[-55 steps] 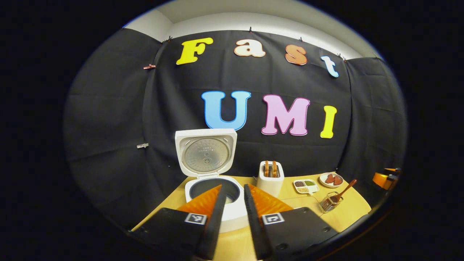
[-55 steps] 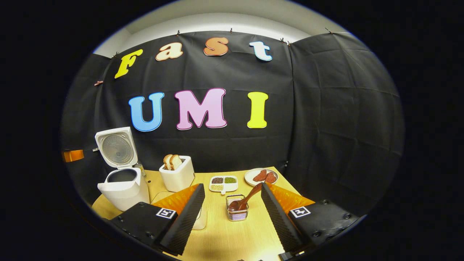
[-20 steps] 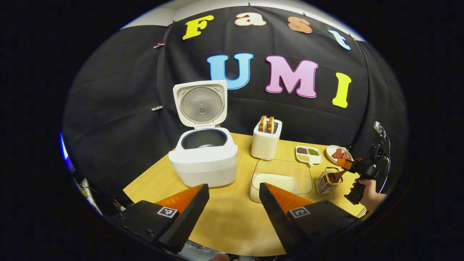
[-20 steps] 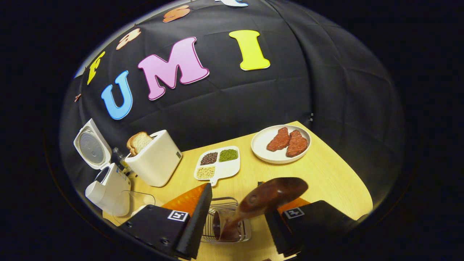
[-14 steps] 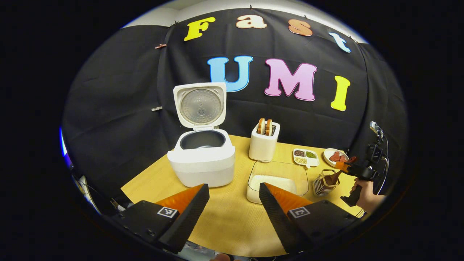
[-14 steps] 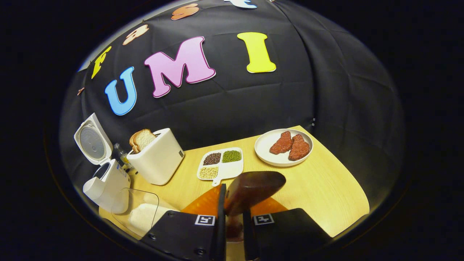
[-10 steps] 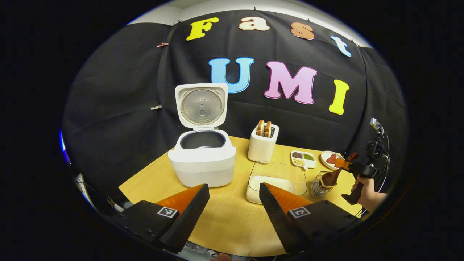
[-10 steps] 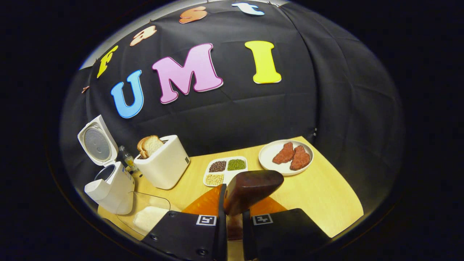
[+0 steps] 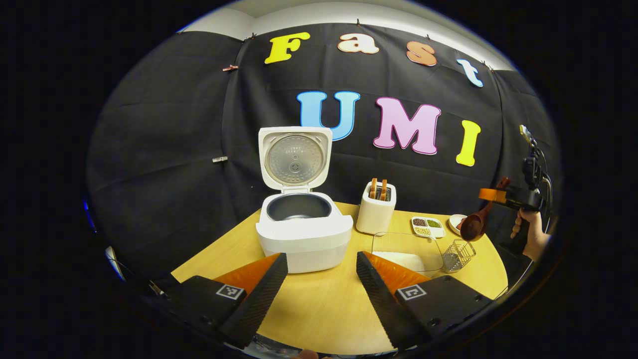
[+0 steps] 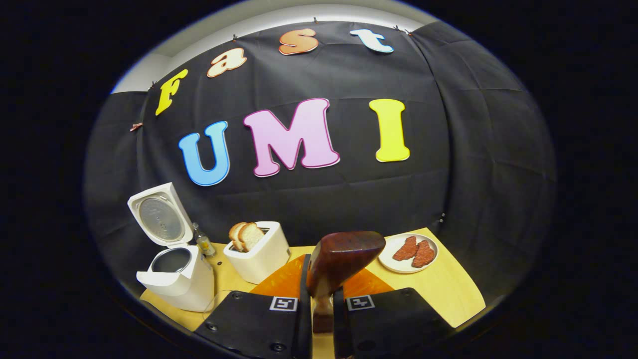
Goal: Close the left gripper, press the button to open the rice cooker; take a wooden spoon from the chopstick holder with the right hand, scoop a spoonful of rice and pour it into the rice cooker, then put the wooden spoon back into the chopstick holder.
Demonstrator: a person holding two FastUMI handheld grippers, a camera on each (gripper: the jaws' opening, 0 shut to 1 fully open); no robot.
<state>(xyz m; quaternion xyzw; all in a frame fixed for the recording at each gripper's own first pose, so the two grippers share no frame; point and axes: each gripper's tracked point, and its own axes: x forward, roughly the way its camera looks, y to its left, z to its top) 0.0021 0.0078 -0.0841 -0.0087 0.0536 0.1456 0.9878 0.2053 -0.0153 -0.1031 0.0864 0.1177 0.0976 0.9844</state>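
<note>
Right gripper view: right hand-held gripper (image 10: 322, 299) clamped on wooden spoon (image 10: 339, 259).

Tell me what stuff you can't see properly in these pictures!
- The wooden spoon: in the right gripper view its bowl end is hidden behind the right hand-held gripper.
- The sectioned dish: in the left gripper view it is too small to tell what fills it.
- The rice cooker: in the left gripper view its front wall hides the bottom of the pot.
- The plate: in the left gripper view the spoon partly covers it.
</note>
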